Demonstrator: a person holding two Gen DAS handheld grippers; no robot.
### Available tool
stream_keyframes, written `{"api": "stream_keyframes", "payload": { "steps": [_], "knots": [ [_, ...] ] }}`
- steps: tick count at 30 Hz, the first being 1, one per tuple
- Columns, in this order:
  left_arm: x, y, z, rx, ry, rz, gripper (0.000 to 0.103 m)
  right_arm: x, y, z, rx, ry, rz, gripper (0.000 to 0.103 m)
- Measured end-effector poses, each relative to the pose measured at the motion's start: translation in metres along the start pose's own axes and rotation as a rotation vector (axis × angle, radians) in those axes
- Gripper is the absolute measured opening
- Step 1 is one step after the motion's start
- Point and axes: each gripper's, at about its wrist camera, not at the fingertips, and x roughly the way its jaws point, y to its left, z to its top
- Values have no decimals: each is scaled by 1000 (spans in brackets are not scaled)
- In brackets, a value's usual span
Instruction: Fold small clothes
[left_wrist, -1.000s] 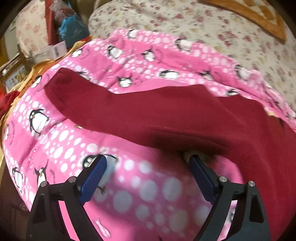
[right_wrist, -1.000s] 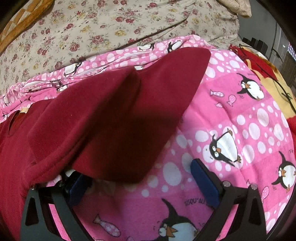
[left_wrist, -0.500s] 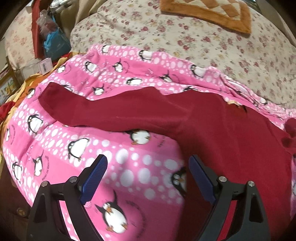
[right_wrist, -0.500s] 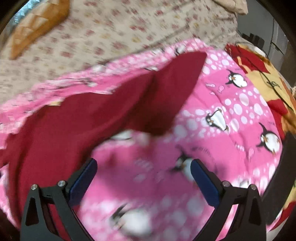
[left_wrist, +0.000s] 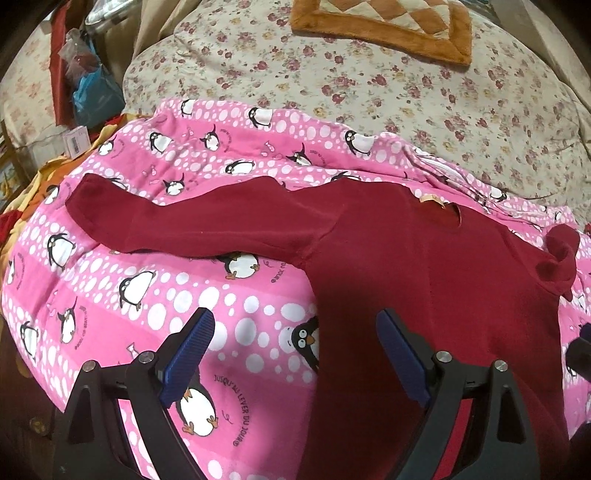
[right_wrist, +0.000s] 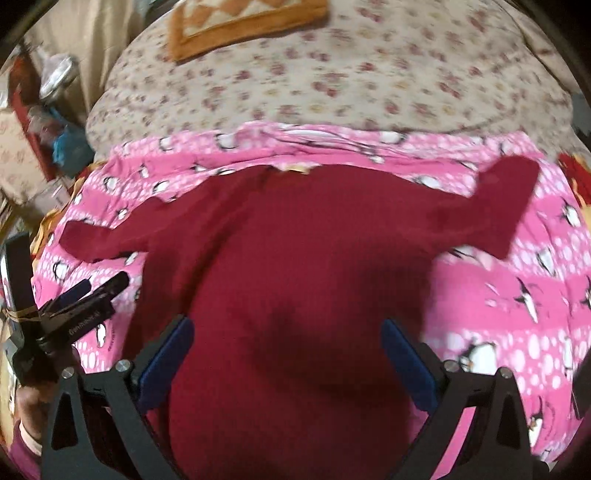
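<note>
Both tongs stand released, nothing between their pads. The left gripper (left_wrist: 295, 354) hangs over the shirt's (left_wrist: 424, 280) left side edge, one pad above the blanket (left_wrist: 155, 280), the other above red cloth. The right gripper (right_wrist: 284, 354) hovers over the shirt's middle. The dark red shirt lies flat on the pink penguin blanket, collar toward the far edge, left sleeve (left_wrist: 177, 221) stretched out, right sleeve (right_wrist: 495, 206) spread toward the right edge. Both grippers tilt downward.
</note>
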Motion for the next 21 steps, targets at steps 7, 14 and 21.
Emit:
{"api": "stream_keyframes", "payload": {
  "steps": [7,14,21],
  "knots": [
    [3,1,-2,7,-2,16,73,12,32,13,-2,-23,24,103],
    [11,3,-5,-3,24,3,73,17,42,21,25,-41,28,103],
    [15,2,-7,5,26,13,73,25,43,19,17,-37,1,102]
  ]
}}
